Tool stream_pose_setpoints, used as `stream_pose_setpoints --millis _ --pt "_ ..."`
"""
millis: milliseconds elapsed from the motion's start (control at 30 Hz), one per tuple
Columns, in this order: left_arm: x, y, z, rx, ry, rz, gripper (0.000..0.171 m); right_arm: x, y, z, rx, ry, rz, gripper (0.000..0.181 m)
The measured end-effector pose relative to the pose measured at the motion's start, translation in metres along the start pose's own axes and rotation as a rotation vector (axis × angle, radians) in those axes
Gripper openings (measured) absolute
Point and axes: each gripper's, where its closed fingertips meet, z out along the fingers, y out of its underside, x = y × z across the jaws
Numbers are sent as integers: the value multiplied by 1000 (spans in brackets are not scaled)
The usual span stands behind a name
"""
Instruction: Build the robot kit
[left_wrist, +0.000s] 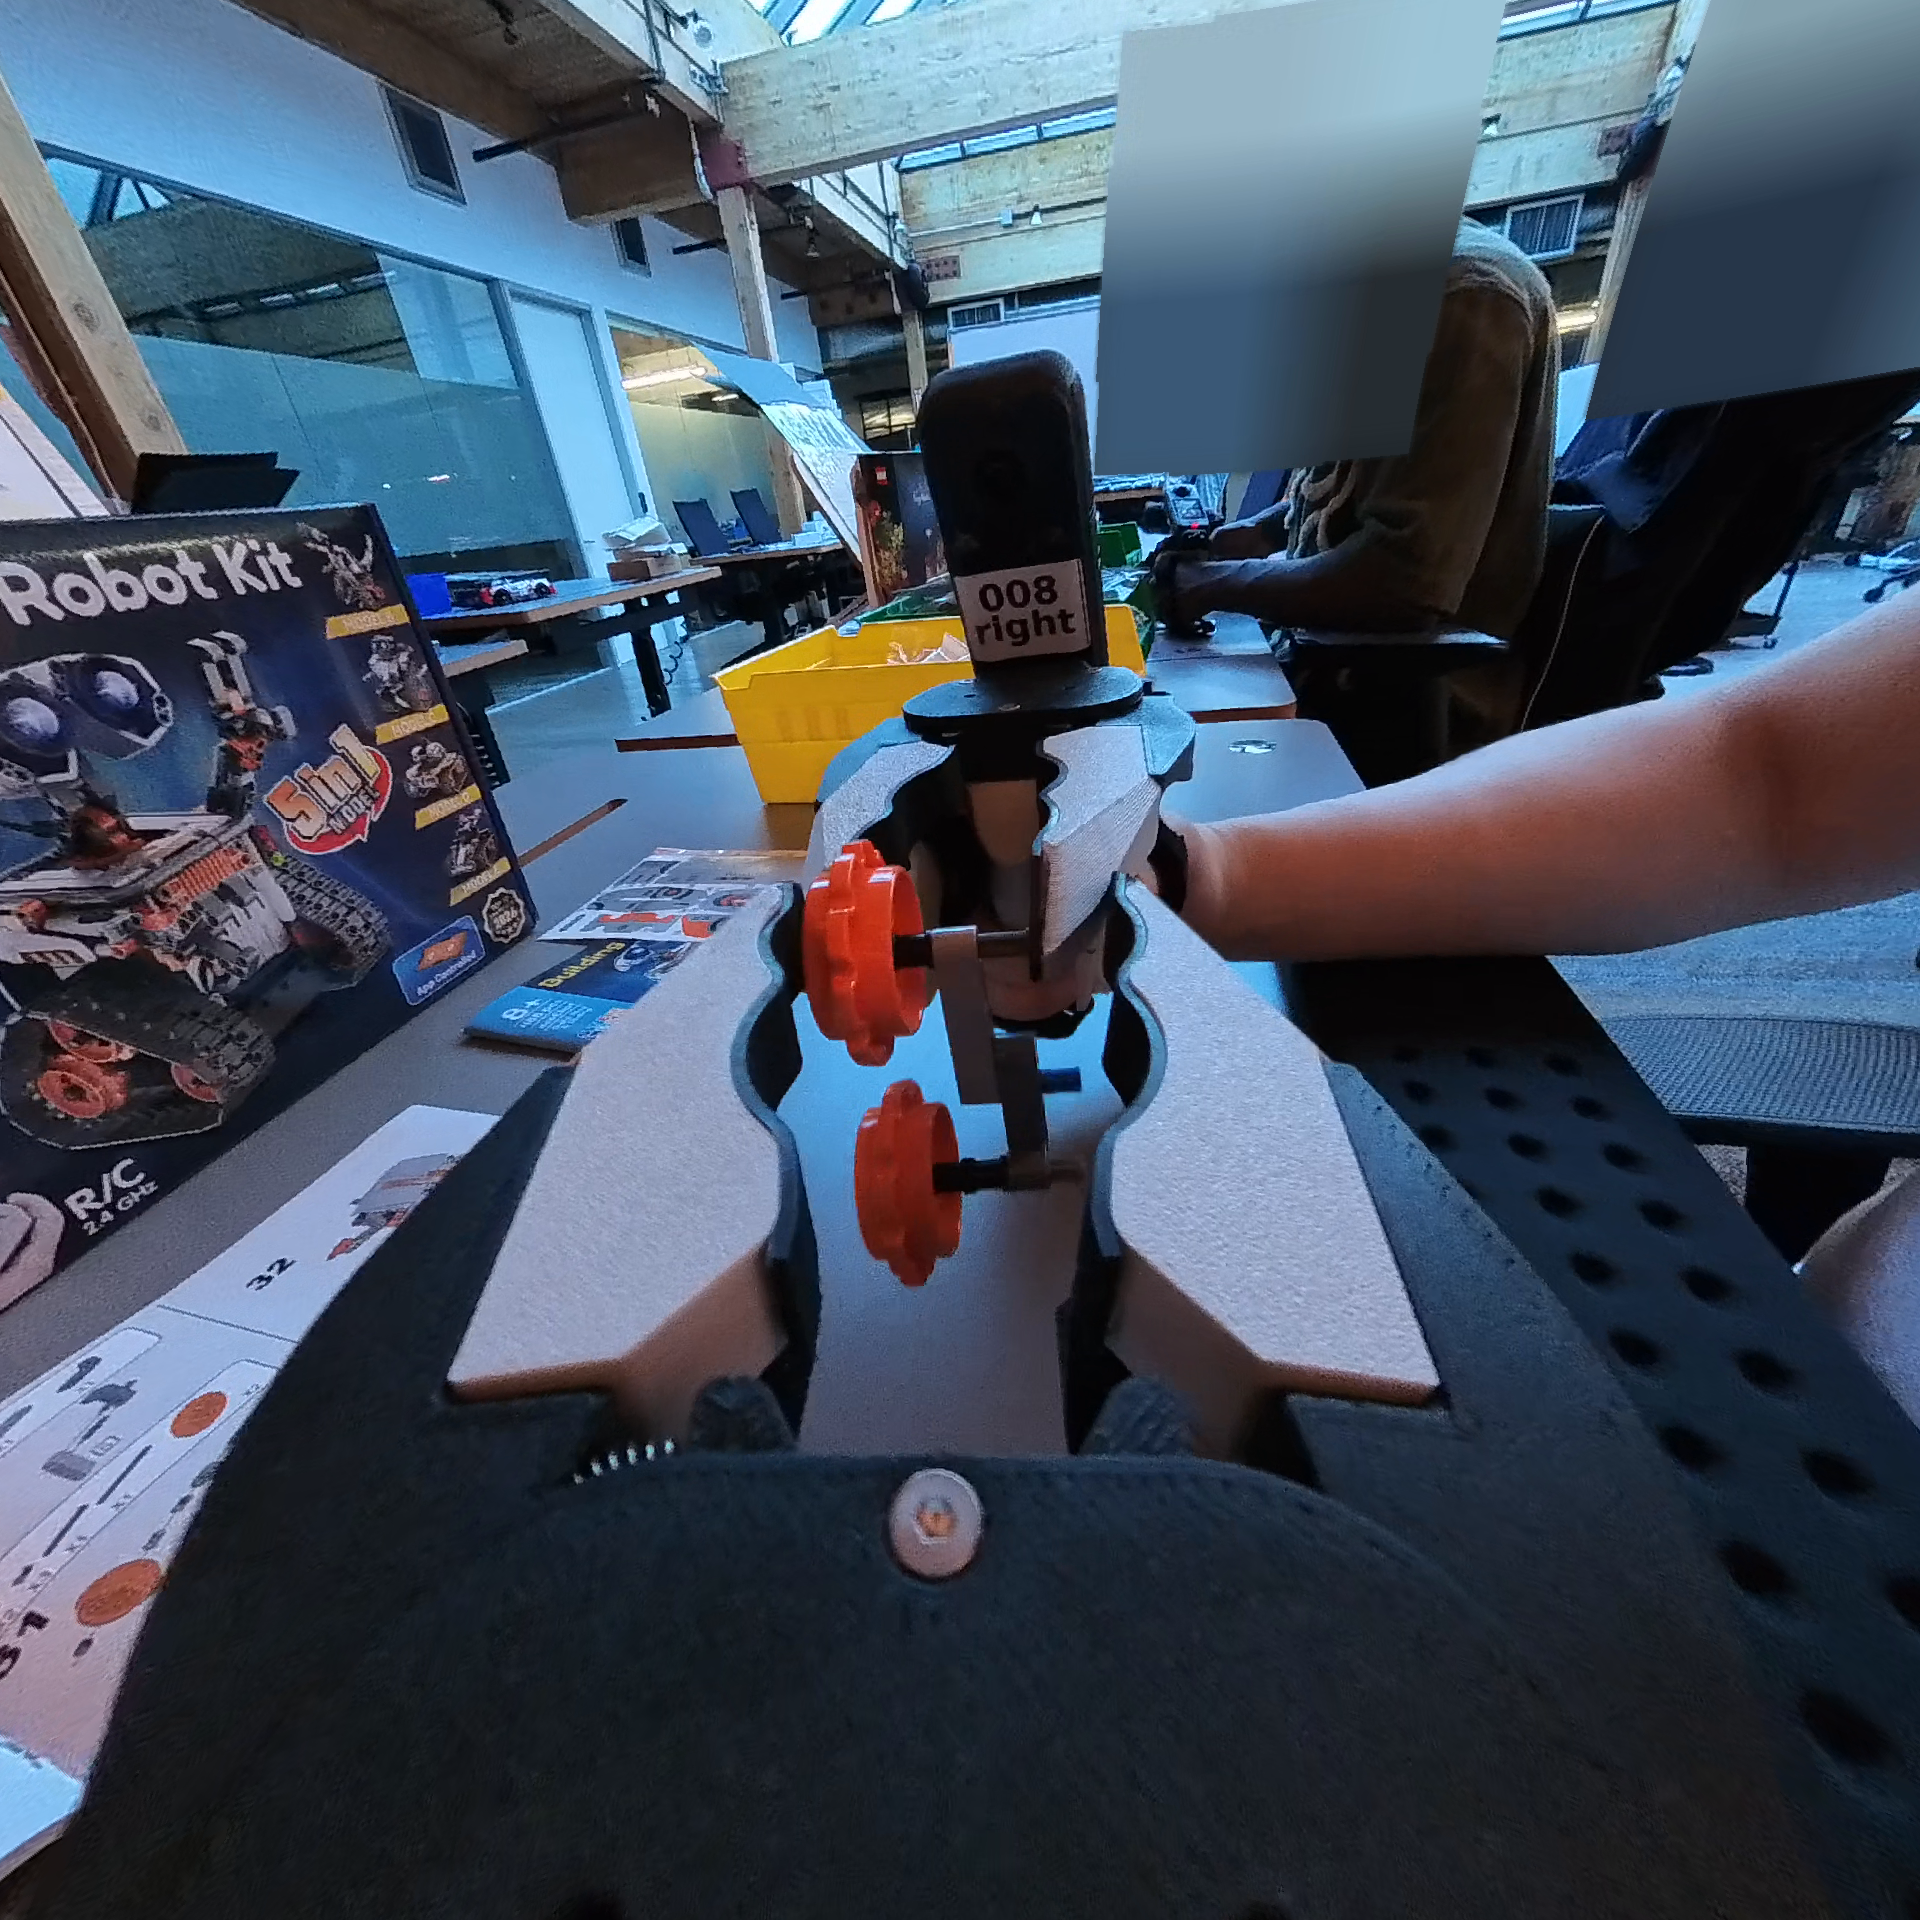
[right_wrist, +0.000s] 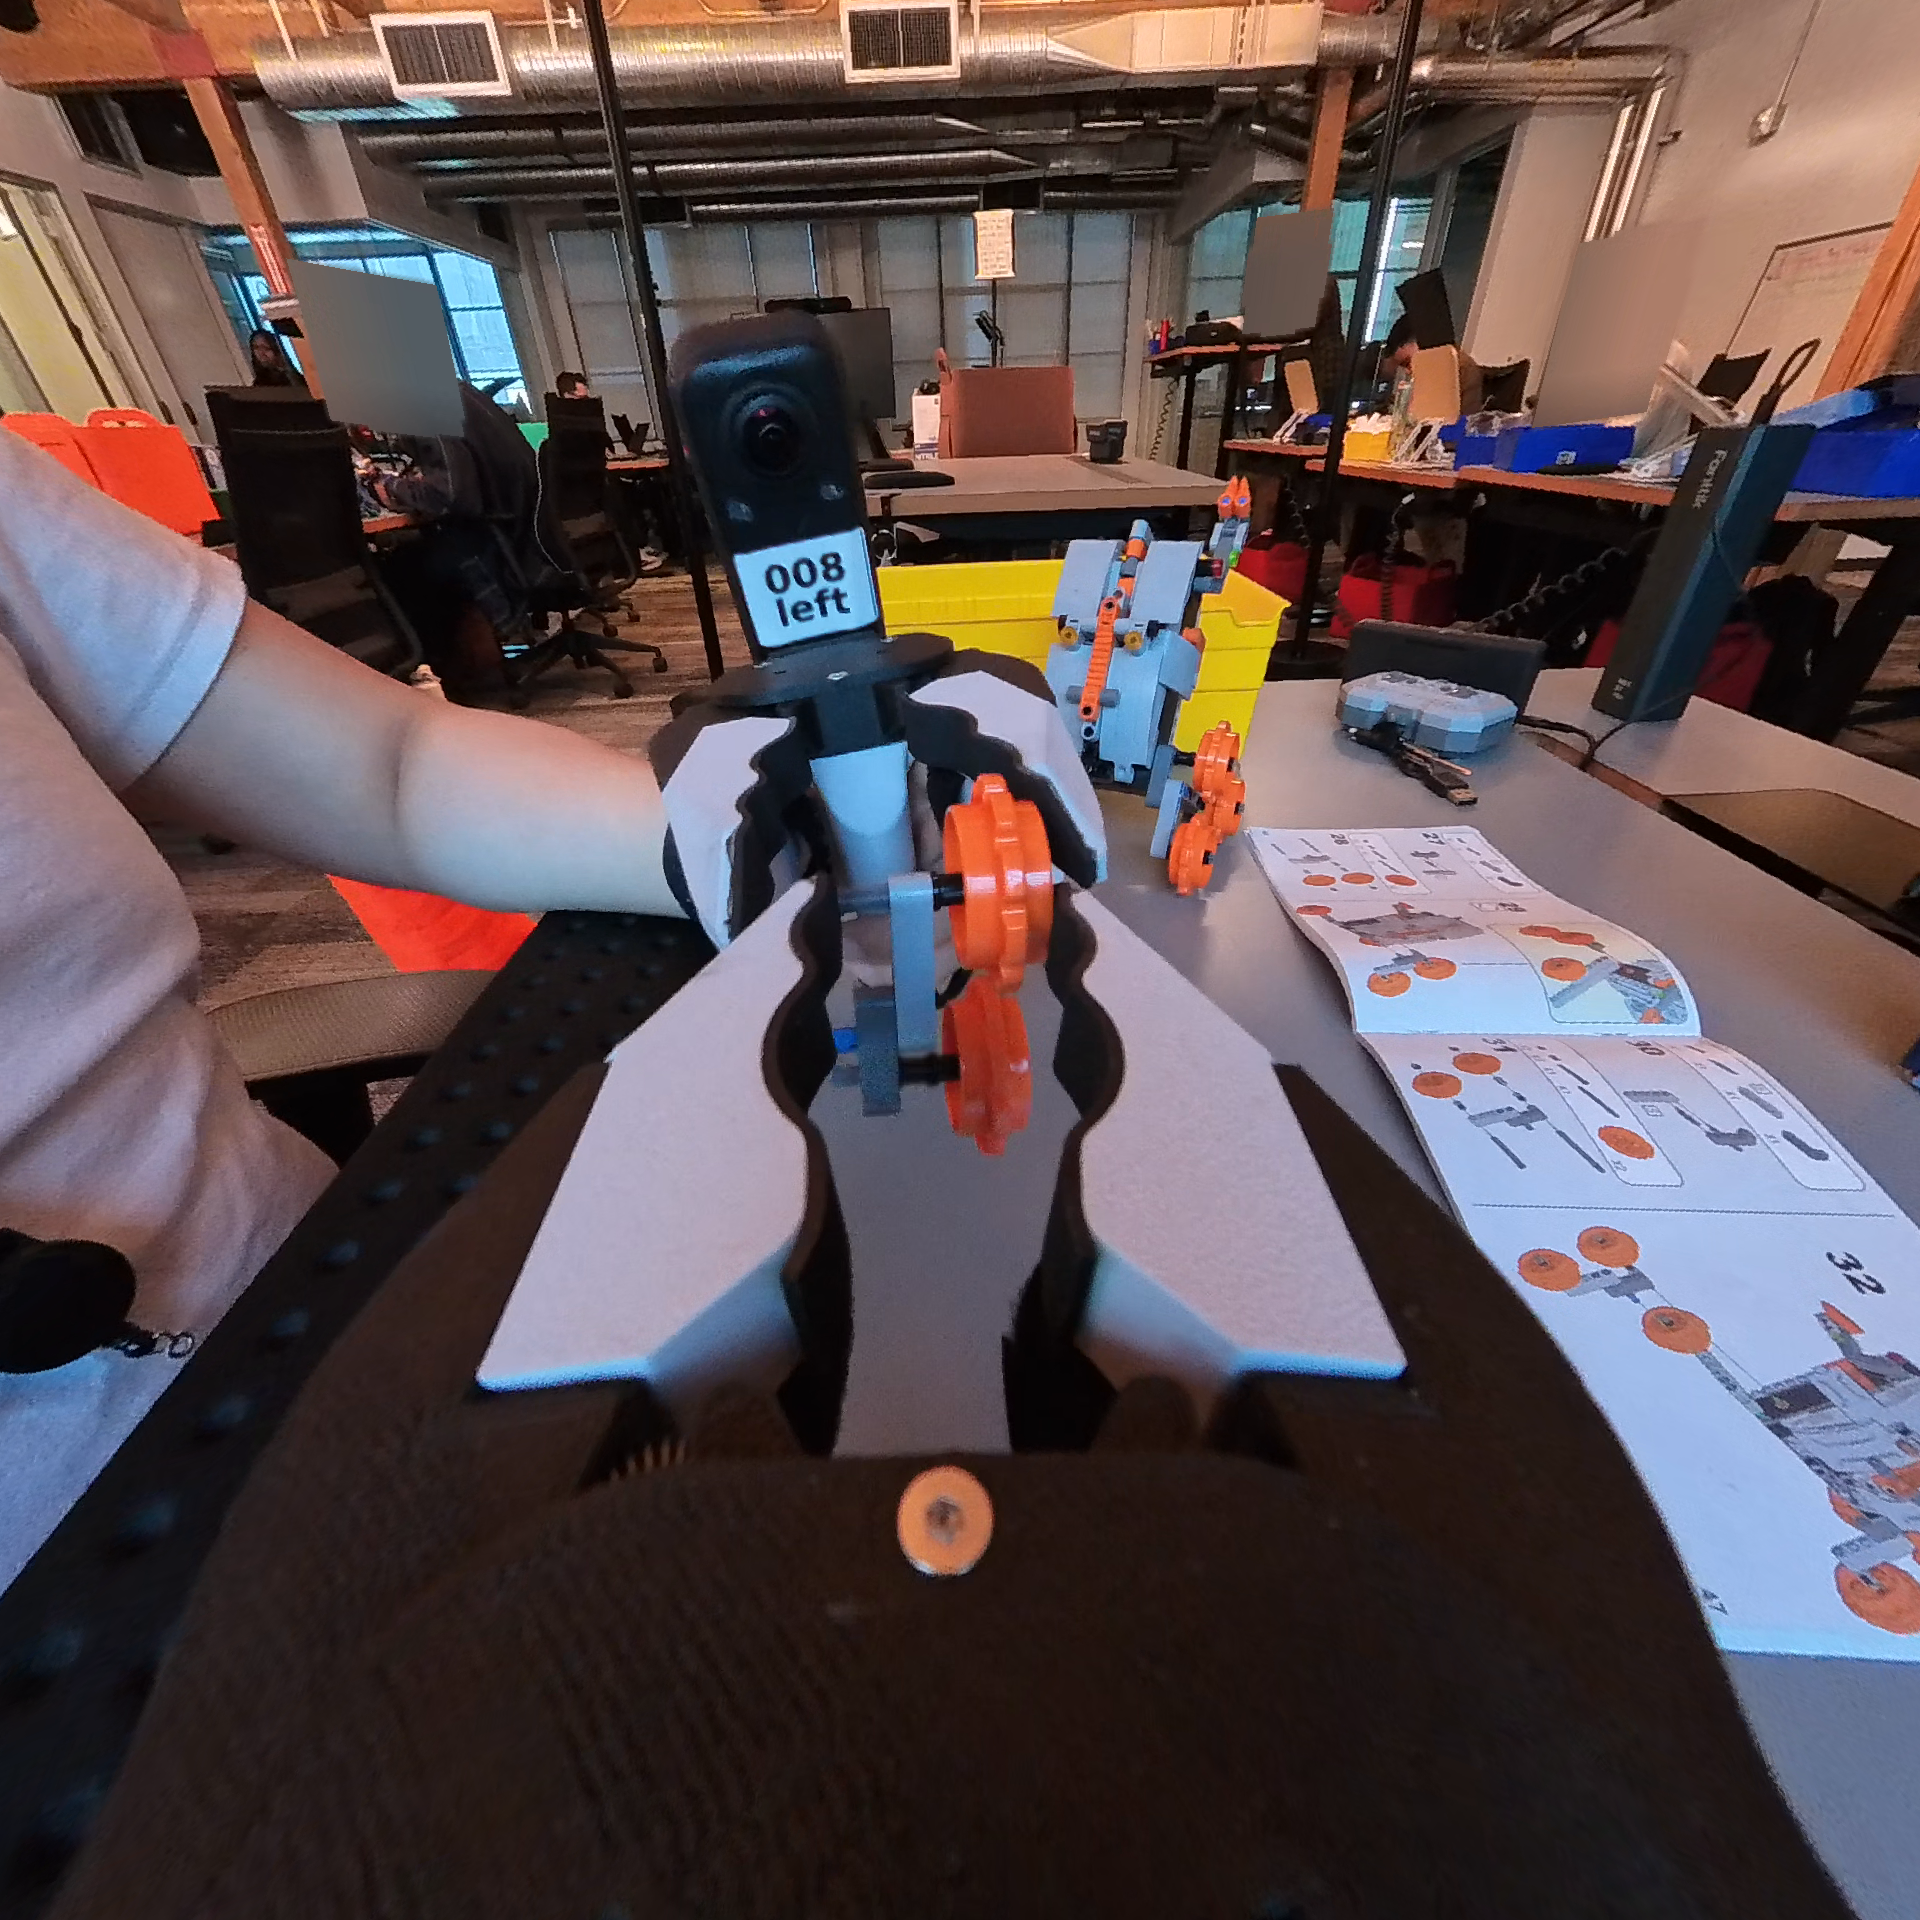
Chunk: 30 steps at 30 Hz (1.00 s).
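My right gripper (right_wrist: 945, 914) seems clamped across the upper axle of the wheel assembly (left_wrist: 971, 1029), carrying it clear of the table (right_wrist: 1340, 769); gripped that way, the lower part hangs free; my left gripper (left_wrist: 951, 935) faces it tip to tip, fingers spread either side, apparently not touching; the assembly is grey beams on black axles with two orange toothed wheels (left_wrist: 862, 956); an open instruction booklet (right_wrist: 1558, 1122) lies just beside.
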Motion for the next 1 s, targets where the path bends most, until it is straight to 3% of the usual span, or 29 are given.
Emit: stream_pose_setpoints --millis 1000 --pt "1 1 1 5 1 -87 54 -1 1 -1 -12 -13 35 39"
